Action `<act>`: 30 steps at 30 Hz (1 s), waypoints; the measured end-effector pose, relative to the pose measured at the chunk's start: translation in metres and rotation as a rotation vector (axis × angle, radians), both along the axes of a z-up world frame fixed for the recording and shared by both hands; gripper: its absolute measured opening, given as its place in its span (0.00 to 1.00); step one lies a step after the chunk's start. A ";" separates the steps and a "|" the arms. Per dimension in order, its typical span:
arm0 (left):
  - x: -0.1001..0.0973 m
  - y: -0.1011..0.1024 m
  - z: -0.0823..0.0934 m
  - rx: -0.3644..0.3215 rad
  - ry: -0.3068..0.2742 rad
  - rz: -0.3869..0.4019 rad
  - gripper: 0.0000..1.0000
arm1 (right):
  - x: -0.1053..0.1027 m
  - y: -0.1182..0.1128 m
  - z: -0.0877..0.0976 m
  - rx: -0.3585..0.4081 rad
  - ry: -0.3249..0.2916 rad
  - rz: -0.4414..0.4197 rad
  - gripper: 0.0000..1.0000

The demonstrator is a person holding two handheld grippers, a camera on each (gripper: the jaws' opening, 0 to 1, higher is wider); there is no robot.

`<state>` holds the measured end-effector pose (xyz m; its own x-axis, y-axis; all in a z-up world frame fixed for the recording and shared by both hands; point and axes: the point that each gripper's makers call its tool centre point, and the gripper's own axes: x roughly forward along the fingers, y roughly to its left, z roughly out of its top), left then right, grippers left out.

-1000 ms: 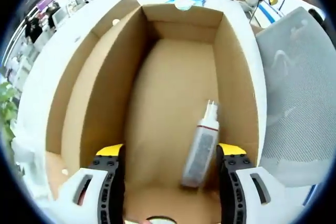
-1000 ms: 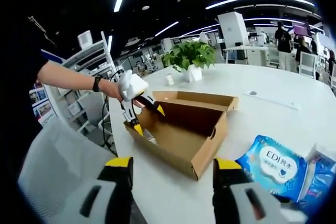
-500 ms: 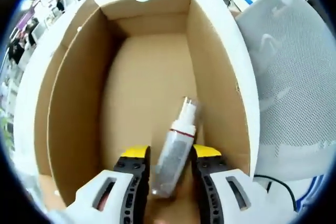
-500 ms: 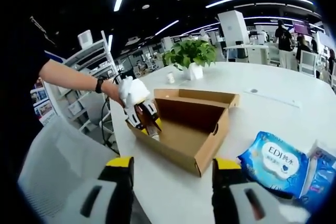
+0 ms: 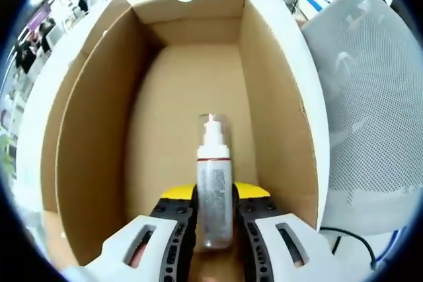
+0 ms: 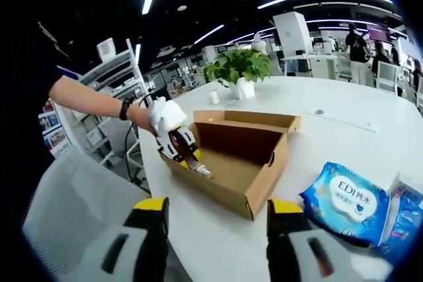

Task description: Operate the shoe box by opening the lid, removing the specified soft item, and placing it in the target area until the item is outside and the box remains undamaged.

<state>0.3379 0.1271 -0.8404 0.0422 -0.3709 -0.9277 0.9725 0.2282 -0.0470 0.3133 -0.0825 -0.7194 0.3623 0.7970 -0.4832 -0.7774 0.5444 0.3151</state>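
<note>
The open brown shoe box point(image 5: 86, 130) lies under my left gripper point(image 5: 215, 193), which is shut on a clear bottle point(image 5: 213, 163) with a white cap and a red ring. The bottle points straight ahead along the jaws, just above the box floor at the near end. In the right gripper view the same box point(image 6: 264, 179) sits on a white round table point(image 6: 344, 130). The left gripper point(image 6: 180, 146) reaches into its left end and holds the bottle point(image 6: 199, 169). My right gripper point(image 6: 218, 207) hovers open in front of the box with nothing between its jaws.
A blue pack of wipes point(image 6: 350, 199) lies right of the box, with another pack point(image 6: 403, 219) beside it. A potted plant point(image 6: 239, 67) stands at the table's far side. A grey mesh chair point(image 5: 370, 110) presses against the box's side of the table.
The left gripper's jaws have gone from wide open to shut around the bottle, which now lines up straight between them instead of lying slanted. The right gripper has hardly moved.
</note>
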 end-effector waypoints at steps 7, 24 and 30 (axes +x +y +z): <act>0.008 0.002 0.013 -0.018 -0.036 0.018 0.19 | 0.001 0.006 0.000 0.005 0.000 0.011 0.58; 0.026 -0.027 0.066 -0.109 -0.153 -0.033 0.19 | 0.006 0.021 0.005 0.015 -0.017 0.043 0.58; 0.019 -0.048 0.082 -0.137 -0.168 -0.092 0.19 | 0.008 0.022 0.006 0.016 -0.024 0.043 0.57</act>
